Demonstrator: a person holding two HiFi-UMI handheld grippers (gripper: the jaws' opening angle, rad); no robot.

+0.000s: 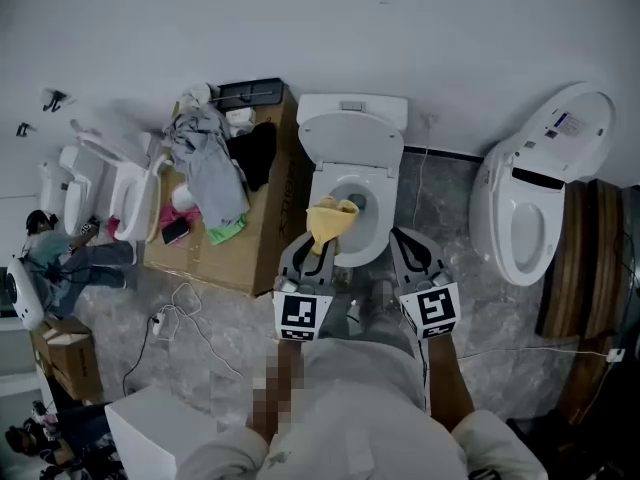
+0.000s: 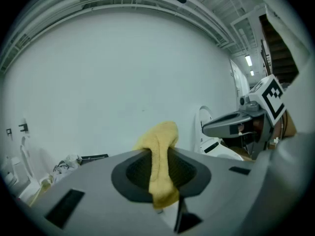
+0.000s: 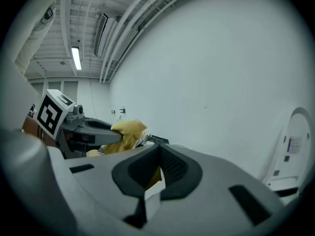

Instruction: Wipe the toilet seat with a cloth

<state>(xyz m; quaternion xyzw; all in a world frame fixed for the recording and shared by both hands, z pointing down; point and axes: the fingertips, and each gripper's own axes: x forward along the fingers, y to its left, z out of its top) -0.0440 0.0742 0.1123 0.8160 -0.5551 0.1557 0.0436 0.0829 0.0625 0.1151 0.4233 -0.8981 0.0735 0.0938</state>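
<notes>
Pinching the yellow cloth (image 1: pixel 333 218) in closed jaws, the left gripper (image 1: pixel 318 245) hangs above the toilet seat (image 1: pixel 385 193), whose near rim lies just ahead and below. The right gripper (image 1: pixel 408 245), jaws together and empty, sits alongside; the left looks better placed to wipe.

light: even, bright, ceiling tube lamps (image 3: pixel 76 58) | shadows: soft | gripper views: fisheye, dark corners
</notes>
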